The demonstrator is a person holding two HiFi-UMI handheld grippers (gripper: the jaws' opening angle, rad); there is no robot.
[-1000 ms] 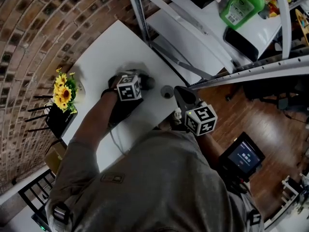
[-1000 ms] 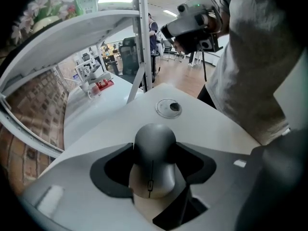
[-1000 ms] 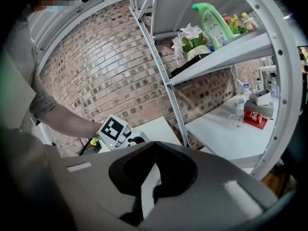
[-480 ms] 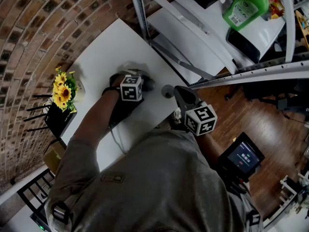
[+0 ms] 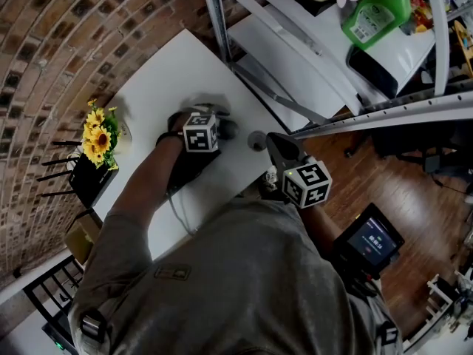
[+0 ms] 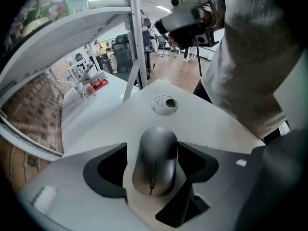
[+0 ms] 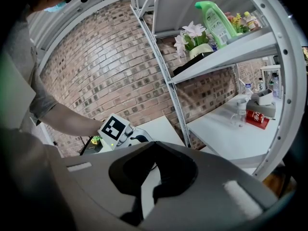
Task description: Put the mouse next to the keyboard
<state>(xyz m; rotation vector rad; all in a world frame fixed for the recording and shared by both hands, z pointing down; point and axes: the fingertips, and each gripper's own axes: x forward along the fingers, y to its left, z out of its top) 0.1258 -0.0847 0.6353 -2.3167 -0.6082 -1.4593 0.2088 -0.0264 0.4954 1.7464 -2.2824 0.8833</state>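
Brick wall (image 5: 52, 58), rough reddish courses with pale mortar, is recorded behind a smooth white rectangular desk (image 5: 159, 80). A white metal shelf rack (image 5: 295, 58) with perforated uprights is noted just beside the desk. On its upper shelf a green plastic bottle (image 5: 373, 7) is seen; a label is carried, but its print cannot be read. A bunch of yellow sunflowers (image 5: 97, 140) is set at the desk's far-left edge. The left claw (image 6: 153, 163), grey plastic with dark pads and a cube of black-and-white square markers, is held low over the desk; its jaws are opening, and the mouse (image 6: 155, 148) is seen between them, resting on the desk top with a clear gap at the left pad. The right claw (image 7: 154, 148) is held off the desk's edge, its jaws closed together with nothing gripped. The mouse is a matte grey, rounded oval with a slim wheel slot; no logo is legible. A round grommet (image 6: 164, 104) is set into the desk just beyond it. A red can (image 7: 259, 118) lies on a lower shelf; its lettering is too small to read.
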